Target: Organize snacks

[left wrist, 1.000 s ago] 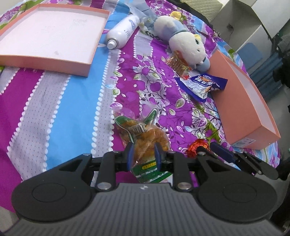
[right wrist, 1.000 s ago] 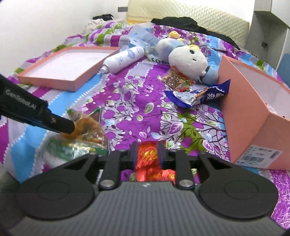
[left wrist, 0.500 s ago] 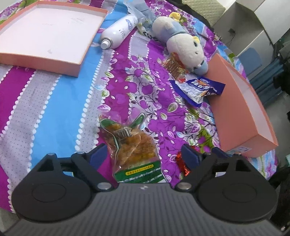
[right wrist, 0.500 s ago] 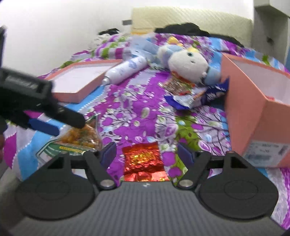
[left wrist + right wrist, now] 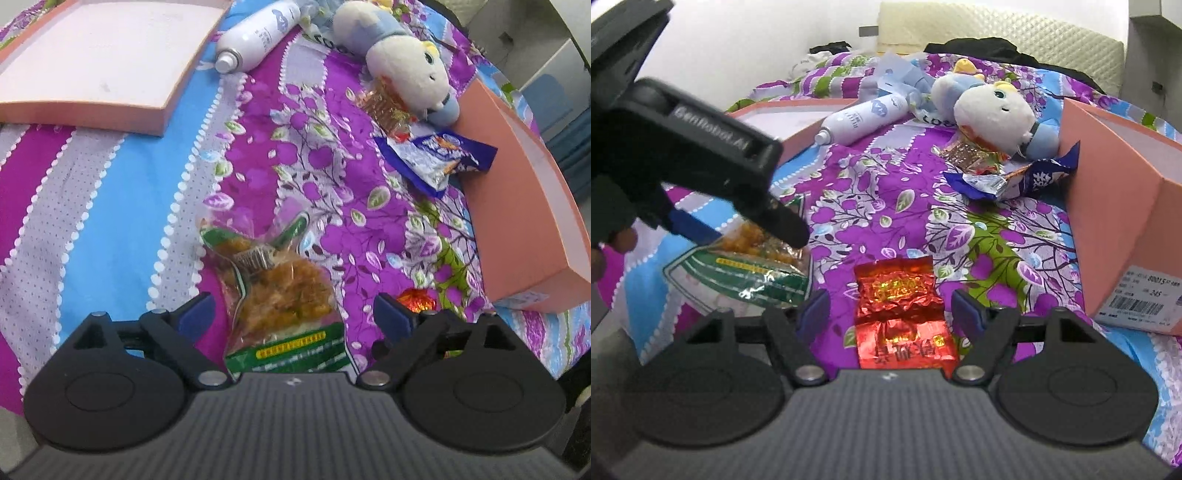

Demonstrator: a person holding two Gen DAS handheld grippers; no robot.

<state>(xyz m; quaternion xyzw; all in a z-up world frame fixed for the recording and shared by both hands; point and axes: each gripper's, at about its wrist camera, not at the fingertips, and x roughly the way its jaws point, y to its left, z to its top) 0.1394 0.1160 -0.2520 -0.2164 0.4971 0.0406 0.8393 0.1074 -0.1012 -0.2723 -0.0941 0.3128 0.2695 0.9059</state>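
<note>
Left gripper (image 5: 291, 314) fingers spread w/ clear green-edged bag of orange snacks (image 5: 284, 295) lying loose btwn them on purple floral bedsheet (image 5: 332, 166); right gripper (image 5: 890, 310) likewise released, straddling crinkled red foil packet (image 5: 899, 314).

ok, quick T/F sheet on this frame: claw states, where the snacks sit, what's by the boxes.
1. Both claws are open. True: the left claw straddles the green snack bag and the right claw straddles the red foil packet.
2. The red foil packet lies in the tall pink box. False: it lies on the bedspread.
3. The white spray bottle stands upright. False: it lies on its side by the shallow pink tray.
4. The blue wrapper lies beside the tall pink box. True.
</note>
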